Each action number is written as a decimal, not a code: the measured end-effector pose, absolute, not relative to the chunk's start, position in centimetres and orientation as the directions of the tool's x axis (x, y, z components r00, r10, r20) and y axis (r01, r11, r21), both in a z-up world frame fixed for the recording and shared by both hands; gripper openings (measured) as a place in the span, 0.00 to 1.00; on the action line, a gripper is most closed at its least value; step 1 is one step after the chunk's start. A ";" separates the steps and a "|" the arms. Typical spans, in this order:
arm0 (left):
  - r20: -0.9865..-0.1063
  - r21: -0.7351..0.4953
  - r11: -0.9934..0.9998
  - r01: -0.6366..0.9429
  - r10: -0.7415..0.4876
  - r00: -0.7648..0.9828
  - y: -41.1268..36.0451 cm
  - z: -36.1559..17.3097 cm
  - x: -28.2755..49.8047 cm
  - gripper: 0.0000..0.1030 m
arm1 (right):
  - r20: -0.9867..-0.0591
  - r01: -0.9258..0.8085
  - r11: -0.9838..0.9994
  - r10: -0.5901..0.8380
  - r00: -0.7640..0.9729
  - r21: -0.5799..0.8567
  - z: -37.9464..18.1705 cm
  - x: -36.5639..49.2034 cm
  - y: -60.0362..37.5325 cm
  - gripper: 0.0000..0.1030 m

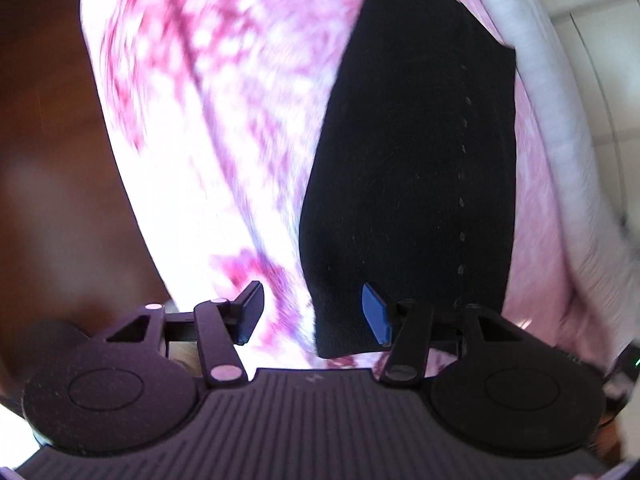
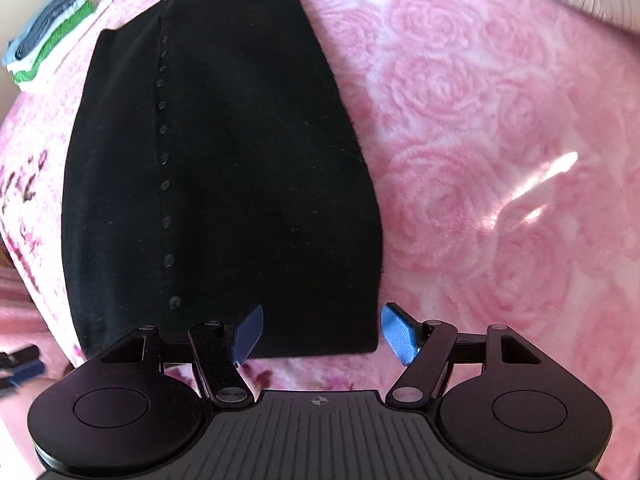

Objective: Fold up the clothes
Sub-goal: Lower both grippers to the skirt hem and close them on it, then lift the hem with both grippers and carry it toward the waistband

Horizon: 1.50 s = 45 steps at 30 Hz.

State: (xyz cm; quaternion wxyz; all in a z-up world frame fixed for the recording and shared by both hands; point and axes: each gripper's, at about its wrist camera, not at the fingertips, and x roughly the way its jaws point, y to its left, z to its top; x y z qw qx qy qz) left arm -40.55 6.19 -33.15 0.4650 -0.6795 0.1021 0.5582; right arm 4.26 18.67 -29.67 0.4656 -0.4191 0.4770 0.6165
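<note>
- Broadly, the pink rose blanket [image 2: 480, 120] ahead of and under both grippers is plush; fingers closing low could pinch it along with the cloth.
- Next, the black buttoned garment [image 2: 224, 160] lies flat, its near hem between the right gripper [image 2: 322, 332] fingers; too shallow a bite could slip.
- Lastly, the left gripper [image 1: 312, 312], released like the right, straddles the hem's left corner and could miss it.

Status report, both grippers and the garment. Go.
Left gripper open, right gripper open, both empty. Black garment flat on pink blanket, near hem at fingertips. Folded stack far left, clear.
</note>
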 end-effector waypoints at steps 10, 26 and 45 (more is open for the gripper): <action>-0.747 -0.665 -0.591 -0.456 0.513 0.423 4.8 -38.8 -39.7 0.48 | -0.880 -0.895 0.040 0.204 -0.428 0.445 -34.0 11.5 20.0 0.67; -0.653 -0.756 -0.530 -0.384 0.582 0.484 4.7 -41.1 -39.7 0.26 | -0.730 -0.737 0.019 0.155 -0.666 0.676 -37.3 13.3 19.5 0.61; -0.597 -0.785 -0.339 -0.518 0.635 0.490 7.5 -37.6 -38.6 0.06 | -0.703 -0.716 -0.061 0.148 -0.695 0.695 -35.3 12.2 22.6 0.10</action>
